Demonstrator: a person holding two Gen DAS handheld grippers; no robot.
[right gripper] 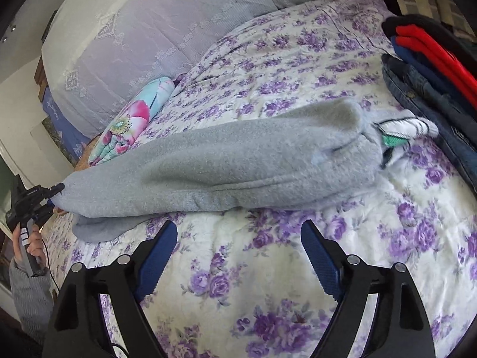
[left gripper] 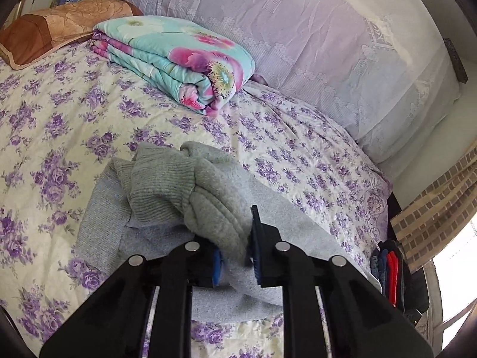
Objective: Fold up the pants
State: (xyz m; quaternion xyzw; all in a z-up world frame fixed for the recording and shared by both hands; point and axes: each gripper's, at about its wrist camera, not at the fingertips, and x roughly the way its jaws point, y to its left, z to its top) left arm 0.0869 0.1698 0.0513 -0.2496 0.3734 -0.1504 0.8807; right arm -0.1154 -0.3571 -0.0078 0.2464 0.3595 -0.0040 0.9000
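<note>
Fleece of grey pants (right gripper: 238, 161) bunches thick between left gripper (left gripper: 234, 256) jaws.

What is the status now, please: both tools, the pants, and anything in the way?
Left tool shut on grey pants, cuff end. Right tool open, empty, over bedspread. Stack of folded clothes close beside waist end.

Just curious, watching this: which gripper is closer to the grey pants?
Left. The left gripper is shut on one end of the grey pants; the right gripper is open over bare bedspread, short of them.
</note>
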